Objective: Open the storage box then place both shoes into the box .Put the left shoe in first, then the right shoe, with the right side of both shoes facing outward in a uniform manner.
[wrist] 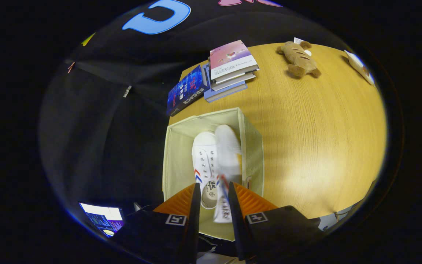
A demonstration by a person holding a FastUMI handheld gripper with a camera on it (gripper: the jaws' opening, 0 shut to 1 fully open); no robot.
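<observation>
In the gripper view the gripper [213, 205] hangs over the open storage box [176, 157], which sits at the near left edge of the tabletop [306, 139]. Its fingers stand a narrow gap apart with the second shoe [227, 161] between them, blurred; whether both pads press on it I cannot tell. The first shoe [204, 157] already lies in the box, toe pointing away. The risk, as I judge it: the held shoe could land on top of its mate or twist on release, so its right side would not face outward like the other's. Books [229, 69] lie beyond the box, a plush toy [299, 58] near the far edge
</observation>
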